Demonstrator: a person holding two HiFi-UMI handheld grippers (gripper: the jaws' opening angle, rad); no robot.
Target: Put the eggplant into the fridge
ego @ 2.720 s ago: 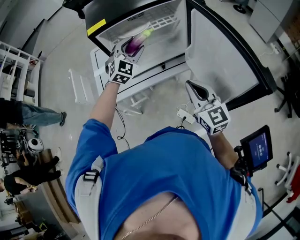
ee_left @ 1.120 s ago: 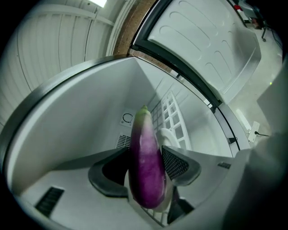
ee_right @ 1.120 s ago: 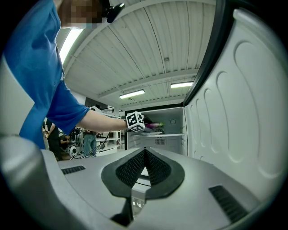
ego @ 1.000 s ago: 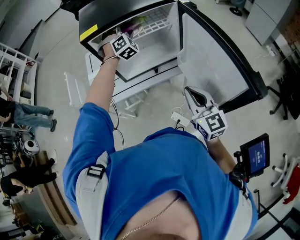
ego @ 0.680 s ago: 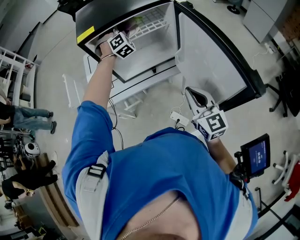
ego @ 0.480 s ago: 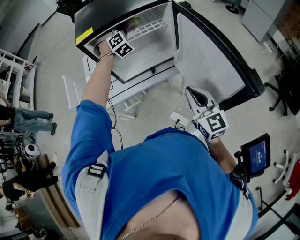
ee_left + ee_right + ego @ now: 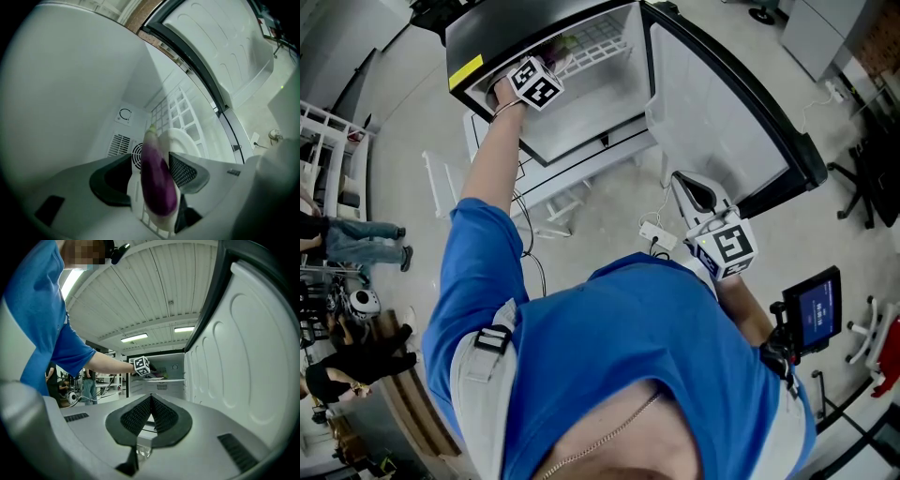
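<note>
Reaches up to 11 o'clock with the left claw (image 7: 150, 159), well inside the fridge (image 7: 591, 98). Looks slackened there, jaws apart. Has the eggplant (image 7: 158, 187) lengthwise between them, touching the pad at 3 o'clock, with a sliver of white beside the pad at 9 o'clock. Seems to rest the eggplant on or just over the white plate (image 7: 185, 140) and the wire shelf (image 7: 180, 110), green tip toward the back wall at 12 o'clock. Cannot say for sure whether fully set down. Holds the right claw (image 7: 151, 399) clenched on nothing, low at 3 o'clock beside the open door (image 7: 722, 112).

Could go wrong in a few ways from here:
- Could drag the eggplant back out, if withdrawn with that one pad touching the skin.
- Could send it rolling off the plate toward the shelf front and down to the floor, if let go while tilted or only half on the rim.
- Could knock the plate askew with a jaw while backing out of so tight a space.
- Could jam the stem-less end against the door, if left overhanging the shelf edge.

Safer to widen the jaws fully, then draw straight back toward 6 o'clock.
</note>
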